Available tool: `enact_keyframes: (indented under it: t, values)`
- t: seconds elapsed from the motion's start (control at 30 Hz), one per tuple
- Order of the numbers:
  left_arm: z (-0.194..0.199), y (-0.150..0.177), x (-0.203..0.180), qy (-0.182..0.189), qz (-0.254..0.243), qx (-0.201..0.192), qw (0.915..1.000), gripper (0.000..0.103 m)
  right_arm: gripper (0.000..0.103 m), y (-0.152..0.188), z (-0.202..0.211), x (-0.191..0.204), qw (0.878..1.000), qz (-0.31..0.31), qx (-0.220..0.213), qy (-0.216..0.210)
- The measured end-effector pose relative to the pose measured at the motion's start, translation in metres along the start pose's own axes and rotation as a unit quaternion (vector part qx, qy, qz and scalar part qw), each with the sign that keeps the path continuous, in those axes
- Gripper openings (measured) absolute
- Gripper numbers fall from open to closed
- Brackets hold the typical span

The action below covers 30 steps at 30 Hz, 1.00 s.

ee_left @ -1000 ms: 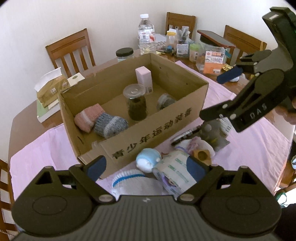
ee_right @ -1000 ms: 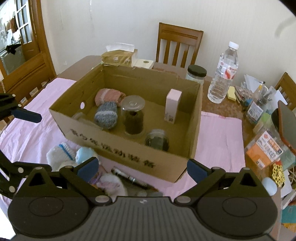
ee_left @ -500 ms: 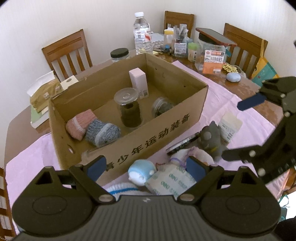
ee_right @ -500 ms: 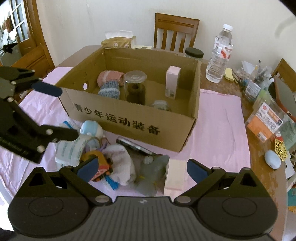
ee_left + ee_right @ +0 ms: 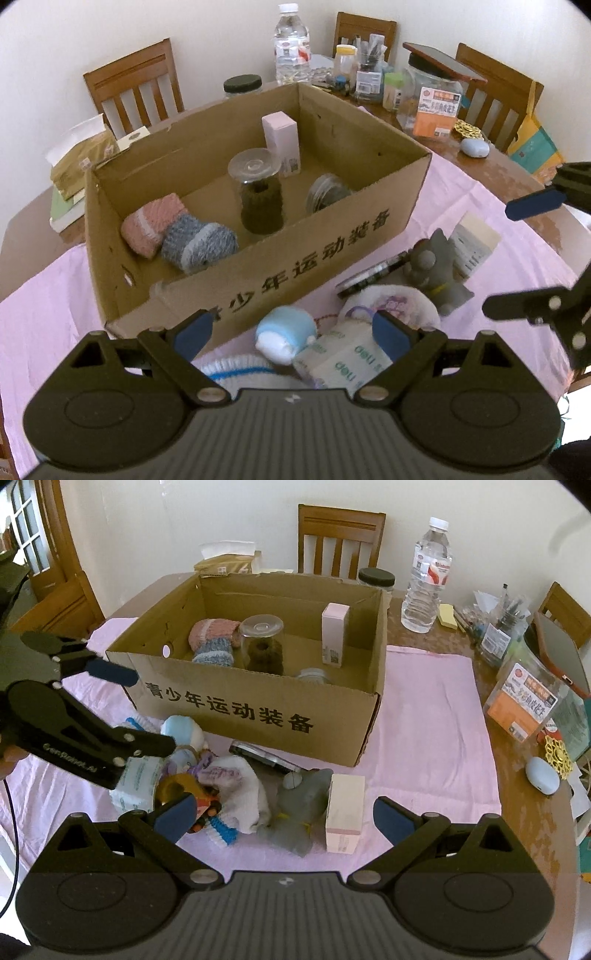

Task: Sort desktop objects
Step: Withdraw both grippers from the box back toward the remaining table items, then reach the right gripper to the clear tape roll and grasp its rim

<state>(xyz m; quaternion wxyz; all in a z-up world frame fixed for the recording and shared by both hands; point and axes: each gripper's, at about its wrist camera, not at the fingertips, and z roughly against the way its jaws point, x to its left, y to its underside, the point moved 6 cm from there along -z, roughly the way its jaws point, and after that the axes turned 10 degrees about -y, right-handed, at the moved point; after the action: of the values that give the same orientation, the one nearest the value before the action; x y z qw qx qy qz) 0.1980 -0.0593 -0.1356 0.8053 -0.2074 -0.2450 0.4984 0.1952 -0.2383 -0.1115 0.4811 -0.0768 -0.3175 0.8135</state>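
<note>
An open cardboard box (image 5: 332, 240) stands on the pink cloth. It holds a pink sock roll (image 5: 151, 229), a grey sock roll (image 5: 199, 243), an upturned glass jar (image 5: 260, 195), a pink carton (image 5: 280, 140) and a jar lying on its side (image 5: 327, 192). A pile lies in front of the box: a light blue toy (image 5: 286, 330), a white pack (image 5: 343, 365), a striped white sock (image 5: 236, 365), a grey figure (image 5: 303, 797) and a pink-white carton (image 5: 345, 808). My left gripper (image 5: 291, 334) hangs open above the toy. My right gripper (image 5: 283, 818) is open above the figure, holding nothing.
A water bottle (image 5: 426, 579), a black-lidded jar (image 5: 376, 578), a pen cup (image 5: 502, 635) and an orange-labelled container (image 5: 524, 698) crowd the table's far right. A tissue pack (image 5: 85, 158) lies left of the box. Wooden chairs (image 5: 136, 81) ring the table.
My right gripper drew back from over the box to the near side of the pile. In the left wrist view it dropped from the upper right to the right edge.
</note>
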Motion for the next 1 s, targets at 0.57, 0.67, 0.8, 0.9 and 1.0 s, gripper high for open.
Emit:
enact_keyframes:
  t: [0.57, 0.67, 0.8, 0.9, 1.0]
  values:
    - [0.026, 0.046, 0.013, 0.014, 0.044, -0.001, 0.9989, 0.096, 0.103, 0.009, -0.007, 0.028, 0.999, -0.006, 0.006, -0.032]
    - [0.027, 0.056, 0.01, 0.01, 0.039, 0.004, 0.9992, 0.098, 0.103, 0.013, -0.008, 0.034, 0.999, -0.005, 0.009, -0.034]
    - [0.029, 0.069, 0.005, 0.0, 0.025, 0.012, 0.9996, 0.098, 0.103, 0.013, -0.01, 0.038, 1.0, 0.002, 0.008, -0.029]
    - [0.031, 0.075, 0.005, -0.003, 0.024, 0.014, 0.9996, 0.098, 0.103, 0.01, -0.015, 0.036, 1.0, 0.006, 0.008, -0.015]
    - [0.035, 0.079, 0.007, -0.002, 0.026, 0.014, 0.9995, 0.098, 0.103, 0.006, -0.023, 0.035, 1.0, 0.017, 0.012, -0.005]
